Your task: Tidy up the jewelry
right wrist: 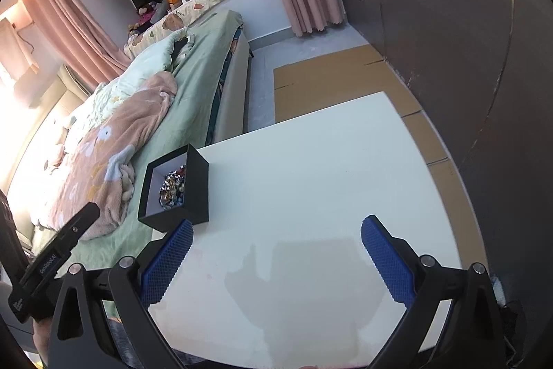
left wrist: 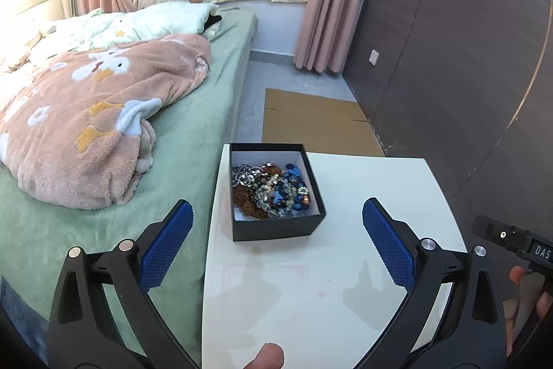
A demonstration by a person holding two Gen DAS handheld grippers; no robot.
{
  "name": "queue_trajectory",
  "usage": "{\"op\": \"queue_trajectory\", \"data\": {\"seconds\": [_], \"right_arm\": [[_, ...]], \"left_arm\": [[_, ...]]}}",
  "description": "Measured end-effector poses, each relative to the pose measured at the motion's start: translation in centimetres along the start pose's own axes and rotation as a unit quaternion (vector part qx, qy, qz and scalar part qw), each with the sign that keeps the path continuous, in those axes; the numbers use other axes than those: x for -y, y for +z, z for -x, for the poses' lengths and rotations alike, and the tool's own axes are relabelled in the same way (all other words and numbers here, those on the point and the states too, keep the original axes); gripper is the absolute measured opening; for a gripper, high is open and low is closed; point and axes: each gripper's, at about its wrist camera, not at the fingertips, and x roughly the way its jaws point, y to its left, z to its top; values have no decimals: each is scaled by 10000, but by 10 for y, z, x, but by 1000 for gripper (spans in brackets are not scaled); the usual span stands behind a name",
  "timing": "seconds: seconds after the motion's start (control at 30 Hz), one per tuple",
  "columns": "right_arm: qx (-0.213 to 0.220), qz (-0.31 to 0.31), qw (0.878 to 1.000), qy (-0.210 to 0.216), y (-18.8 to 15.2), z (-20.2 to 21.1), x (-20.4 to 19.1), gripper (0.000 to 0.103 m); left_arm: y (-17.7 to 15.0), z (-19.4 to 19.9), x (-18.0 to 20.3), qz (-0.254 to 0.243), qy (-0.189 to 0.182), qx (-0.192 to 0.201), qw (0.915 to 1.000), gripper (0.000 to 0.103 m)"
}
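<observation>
A square black cardboard box [left wrist: 276, 192] of beaded jewelry [left wrist: 271, 191] sits at the white counter's [left wrist: 345, 265] far-left corner. Both hand-held grippers, left [left wrist: 277, 244] and right [right wrist: 276, 260], are spread empty; sorting seems finished, calling for closing the box.

Box [left wrist: 276, 223] sitting at table [left wrist: 363, 282] left-far corner, only obstacle on top. Rest of tabletop lying bare, giving free passage. Bed [left wrist: 193, 144] flanking left edge; dark wall [left wrist: 449, 75] standing right.
</observation>
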Motion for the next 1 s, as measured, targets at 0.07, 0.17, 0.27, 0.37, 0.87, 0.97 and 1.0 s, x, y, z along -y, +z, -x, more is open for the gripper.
{"op": "queue_trajectory", "data": {"seconds": [0.07, 0.17, 0.27, 0.37, 0.87, 0.97, 1.0], "right_arm": [[67, 108, 9999, -56, -5, 9, -1, 96], [184, 176, 9996, -88, -8, 20, 0, 96], [249, 215, 9995, 28, -10, 28, -1, 96], [194, 251, 9994, 161, -11, 30, -1, 96], [143, 409, 9984, 363, -10, 29, -3, 96], [153, 426, 9983, 363, -11, 31, -2, 96], [152, 429, 9983, 364, -10, 31, -2, 96]], "left_arm": [[-4, 4, 1, -31, -5, 9, 10000, 98], [-9, 9, 5, -110, -40, 42, 9999, 98], [-11, 13, 7, -165, -62, 93, 9998, 98], [-12, 14, 9, -200, -17, 99, 9998, 98], [-8, 14, 12, -291, 102, 173, 9994, 98], [-8, 15, 11, -294, 129, 191, 9993, 98], [-8, 16, 11, -290, 139, 195, 9993, 98]]}}
